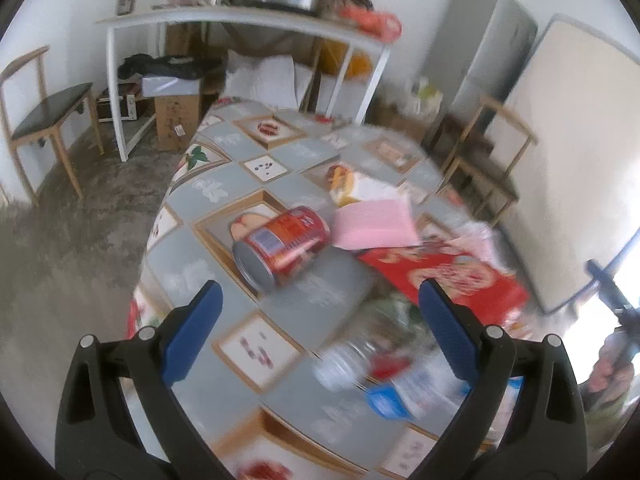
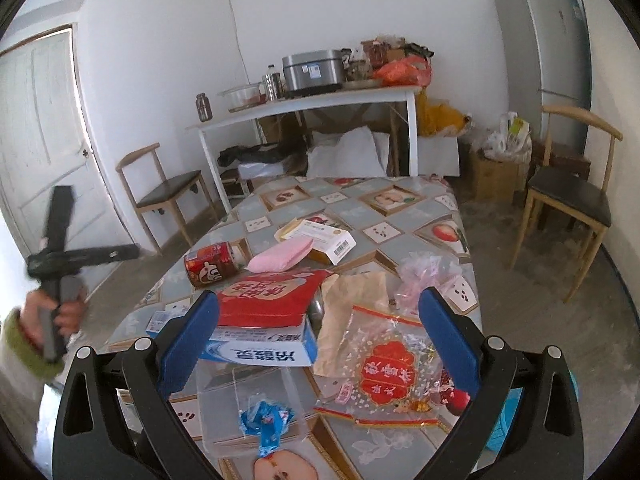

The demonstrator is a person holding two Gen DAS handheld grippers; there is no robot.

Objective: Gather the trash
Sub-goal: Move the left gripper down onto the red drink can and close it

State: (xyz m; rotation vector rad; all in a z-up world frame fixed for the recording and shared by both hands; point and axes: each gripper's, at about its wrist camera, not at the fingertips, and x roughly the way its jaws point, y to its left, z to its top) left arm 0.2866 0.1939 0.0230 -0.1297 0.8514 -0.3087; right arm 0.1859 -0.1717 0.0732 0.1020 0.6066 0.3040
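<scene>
Trash lies on a table with a patterned cloth (image 2: 400, 240). A red can (image 1: 282, 242) lies on its side; it also shows in the right wrist view (image 2: 214, 265). Beside it are a pink sponge (image 2: 280, 258), a red packet (image 2: 268, 298) on a blue-white box (image 2: 264, 350), a white carton (image 2: 320, 238), brown paper (image 2: 352, 312), a clear bag with a red label (image 2: 384, 368) and a blue wrapper (image 2: 264, 424). My left gripper (image 1: 320, 316) is open and empty above the table, near the can. My right gripper (image 2: 320, 328) is open and empty above the box and bag.
A white side table (image 2: 312, 100) with a cooker and jars stands at the back wall. Wooden chairs stand at left (image 2: 168, 192) and right (image 2: 568, 200). A grey fridge (image 2: 540, 52) is in the corner. Boxes and bags sit on the floor.
</scene>
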